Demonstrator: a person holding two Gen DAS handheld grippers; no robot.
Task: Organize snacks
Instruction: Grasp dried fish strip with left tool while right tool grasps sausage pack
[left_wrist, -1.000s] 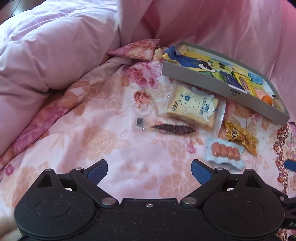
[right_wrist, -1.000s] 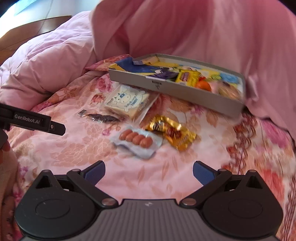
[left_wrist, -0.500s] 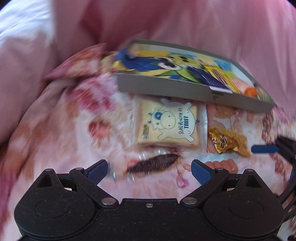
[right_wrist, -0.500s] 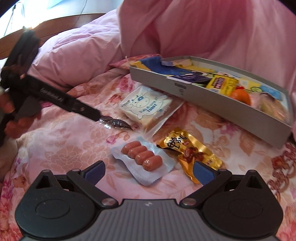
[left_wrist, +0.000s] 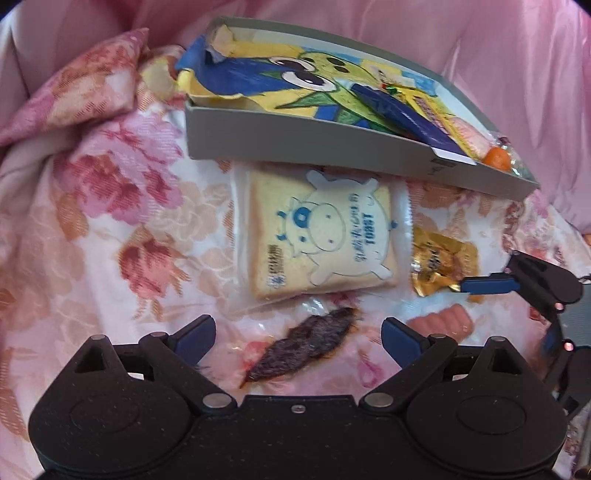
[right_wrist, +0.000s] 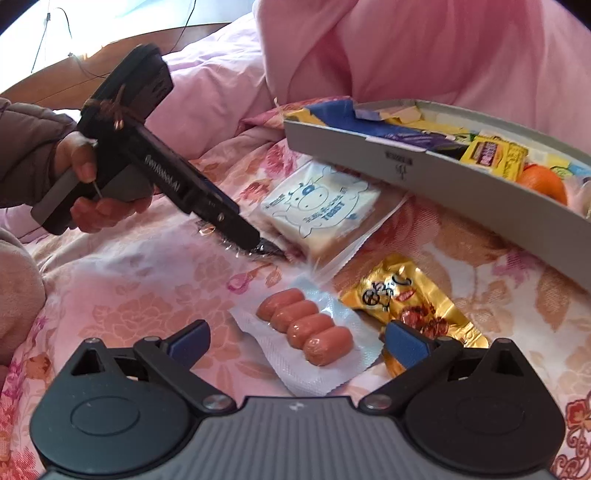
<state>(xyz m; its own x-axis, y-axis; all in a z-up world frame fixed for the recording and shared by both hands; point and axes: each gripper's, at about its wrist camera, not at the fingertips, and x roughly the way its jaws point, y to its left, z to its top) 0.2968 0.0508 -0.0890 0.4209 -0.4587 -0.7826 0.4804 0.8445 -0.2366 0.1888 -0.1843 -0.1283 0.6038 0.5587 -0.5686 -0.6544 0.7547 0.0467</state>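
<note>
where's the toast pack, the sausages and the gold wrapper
toast pack (left_wrist: 321, 236), left wrist view, on the cartoon print
sausages (right_wrist: 304, 326), right wrist view, on the middle links
gold wrapper (right_wrist: 406, 299), right wrist view, on the crinkled foil

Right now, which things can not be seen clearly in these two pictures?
- Dark snack packet: right wrist view, mostly covered by left gripper.
- Sausage pack: left wrist view, partly behind its own finger.
- Grey box: right end cut by frame edge; small contents unreadable.

A floral bedspread covers the bed. Pink quilts bunch behind it. A wooden headboard shows beyond.
</note>
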